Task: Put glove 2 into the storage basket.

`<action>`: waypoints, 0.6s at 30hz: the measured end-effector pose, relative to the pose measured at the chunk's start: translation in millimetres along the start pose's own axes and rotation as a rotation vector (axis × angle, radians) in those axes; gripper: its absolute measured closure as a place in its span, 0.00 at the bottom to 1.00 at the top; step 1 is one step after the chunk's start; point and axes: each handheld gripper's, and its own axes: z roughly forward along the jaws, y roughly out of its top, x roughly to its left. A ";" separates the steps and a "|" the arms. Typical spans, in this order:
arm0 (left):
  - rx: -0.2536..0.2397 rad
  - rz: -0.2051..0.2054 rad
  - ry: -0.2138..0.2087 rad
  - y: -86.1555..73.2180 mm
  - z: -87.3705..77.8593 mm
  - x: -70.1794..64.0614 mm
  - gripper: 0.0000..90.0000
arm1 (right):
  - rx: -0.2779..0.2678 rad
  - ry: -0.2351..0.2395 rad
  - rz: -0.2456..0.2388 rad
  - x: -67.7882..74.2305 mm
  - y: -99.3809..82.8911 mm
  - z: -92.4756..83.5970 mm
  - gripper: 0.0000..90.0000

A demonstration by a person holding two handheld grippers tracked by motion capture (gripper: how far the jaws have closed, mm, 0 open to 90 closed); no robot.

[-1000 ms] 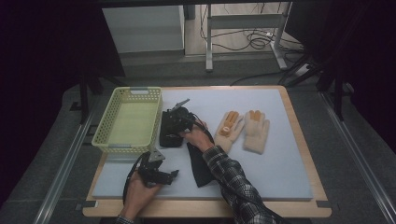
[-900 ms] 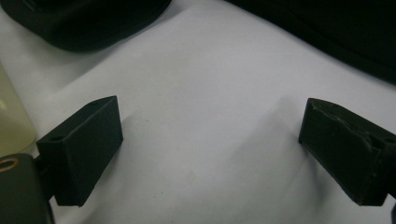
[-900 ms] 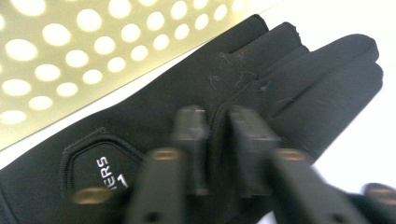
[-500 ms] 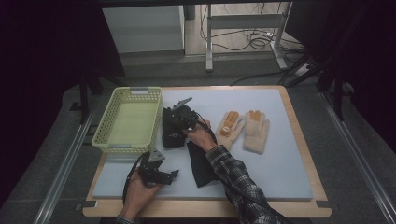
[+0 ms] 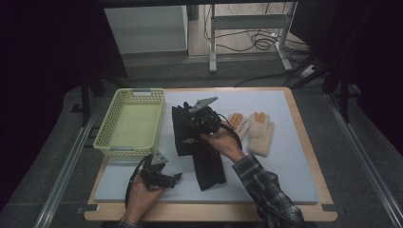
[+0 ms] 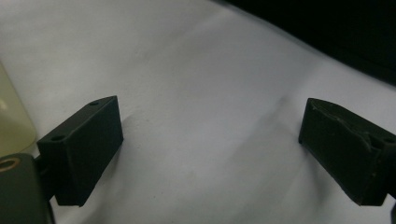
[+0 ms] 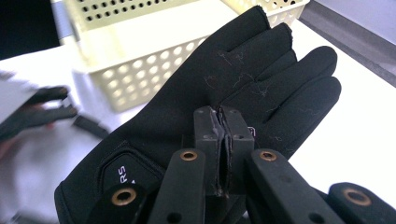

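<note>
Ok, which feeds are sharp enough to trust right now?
Right gripper view: black fabric glove crisp, the other gripper at left motion-blurred. Left gripper view: soft focus, dim upper corner. High view: sharp, dark surroundings, pale yellow perforated plastic basket well lit.

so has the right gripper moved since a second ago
Yes. In the high view the right gripper has shifted toward the table's far edge, away from the person, judged against the yellow basket, with the black glove pinched in its jaws.

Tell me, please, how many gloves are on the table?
4: one black glove beside the yellow basket, another black glove nearer the table's front, and two cream gloves side by side to their right.
</note>
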 end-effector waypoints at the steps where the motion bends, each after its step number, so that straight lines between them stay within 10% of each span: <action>1: 0.001 -0.001 0.000 0.0 -0.1 -0.1 0.07 | 0.002 -0.003 -0.002 2.7 -2.9 -7.5 0.95; 12: -0.008 -0.010 0.001 0.1 0.4 -0.8 0.07 | 0.070 -0.001 -0.030 29.4 -51.5 -60.2 0.95; 18: -0.005 -0.006 0.003 0.0 0.2 -0.5 0.07 | 0.130 0.005 -0.032 37.3 -79.2 -42.8 0.94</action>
